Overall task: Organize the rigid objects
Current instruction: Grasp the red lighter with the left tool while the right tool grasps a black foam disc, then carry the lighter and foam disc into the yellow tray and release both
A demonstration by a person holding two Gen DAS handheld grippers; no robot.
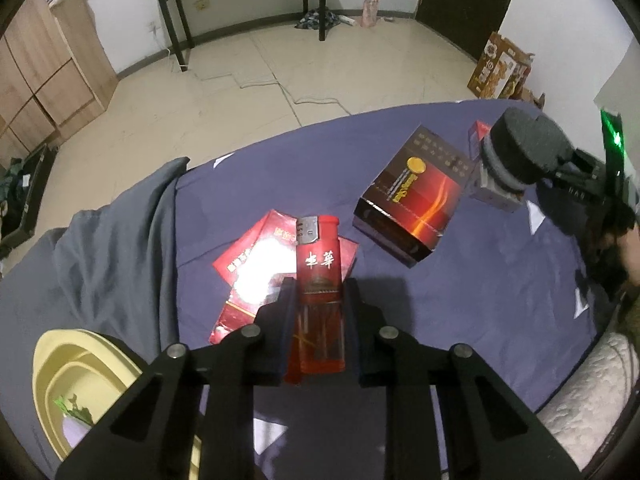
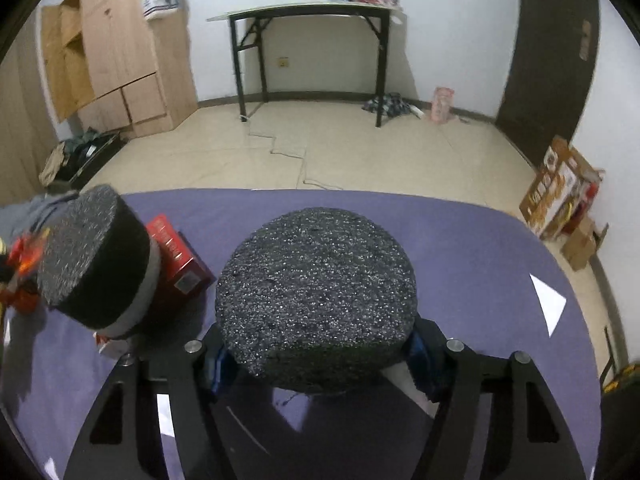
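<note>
My left gripper point(image 1: 319, 286) is shut on a red lighter point(image 1: 320, 264), which stands upright between its fingers above red booklets point(image 1: 248, 264) on the purple sheet point(image 1: 480, 300). A dark box with a red and gold print point(image 1: 412, 196) lies further back. In the right wrist view a black foam cylinder point(image 2: 316, 300) fills the space between the blue pads point(image 2: 218, 364) of my right gripper point(image 2: 320, 356), which press its sides. A second black foam cylinder with a grey band point(image 2: 96, 260) stands to its left, by a red box point(image 2: 176, 252). The foam hides the fingertips.
A yellow basin point(image 1: 80, 364) sits at the lower left, beside a grey cloth point(image 1: 120, 240). A white box point(image 1: 492, 194) lies under the foam cylinders point(image 1: 524, 148). The sheet's far edge point(image 2: 360, 196) drops to a tiled floor with a black table point(image 2: 312, 12).
</note>
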